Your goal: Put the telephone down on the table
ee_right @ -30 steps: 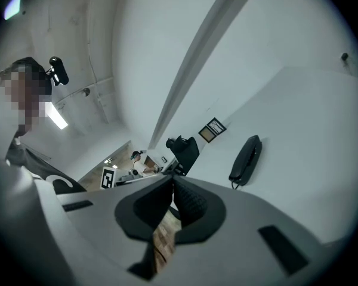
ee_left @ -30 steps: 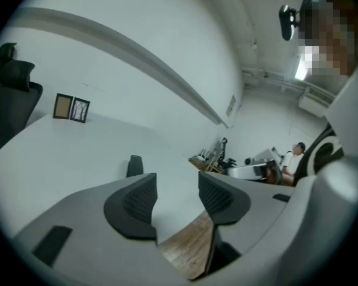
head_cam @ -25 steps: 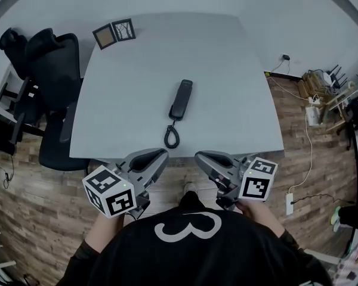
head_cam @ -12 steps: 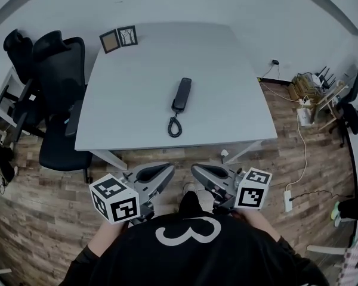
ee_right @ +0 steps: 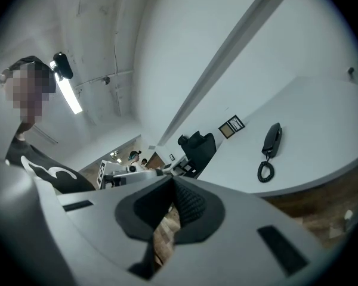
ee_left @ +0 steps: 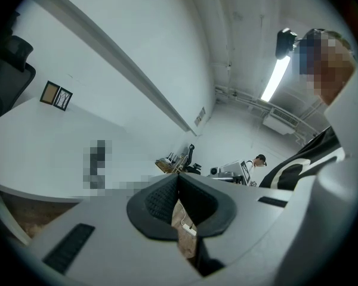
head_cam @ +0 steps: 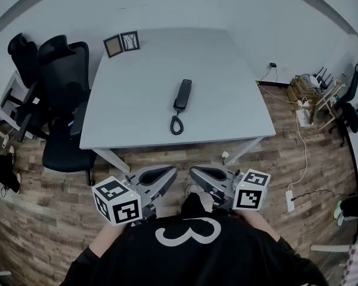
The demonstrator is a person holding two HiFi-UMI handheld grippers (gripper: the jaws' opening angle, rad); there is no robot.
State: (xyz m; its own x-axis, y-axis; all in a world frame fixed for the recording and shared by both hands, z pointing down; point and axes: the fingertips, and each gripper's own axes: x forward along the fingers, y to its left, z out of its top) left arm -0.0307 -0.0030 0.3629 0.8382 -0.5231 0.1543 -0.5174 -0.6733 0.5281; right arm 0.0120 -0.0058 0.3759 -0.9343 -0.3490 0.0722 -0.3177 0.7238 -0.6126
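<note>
The left gripper has its jaws clenched, the dark ribbed pads meeting at the tip with nothing between them; only a sliver of wooden floor shows through the gap behind the pads. The right gripper reads the same in its own view: jaws pressed together at the tip and empty. In the head view both grippers hang side by side just in front of the person's dark sweater, over the floor and well apart from the counter, with their noses angled toward each other and toward its near edge. The black telephone handset lies flat on the pale counter near its middle, its long axis running away from the person. Its coiled cord curls in a small loop at the handset's near end, short of the counter's near edge. Neither gripper touches the handset or the cord. Two small picture frames stand side by side at the far left corner of the counter. Black office chairs crowd the counter's left side, and a white power strip lies on the floor to the right.
</note>
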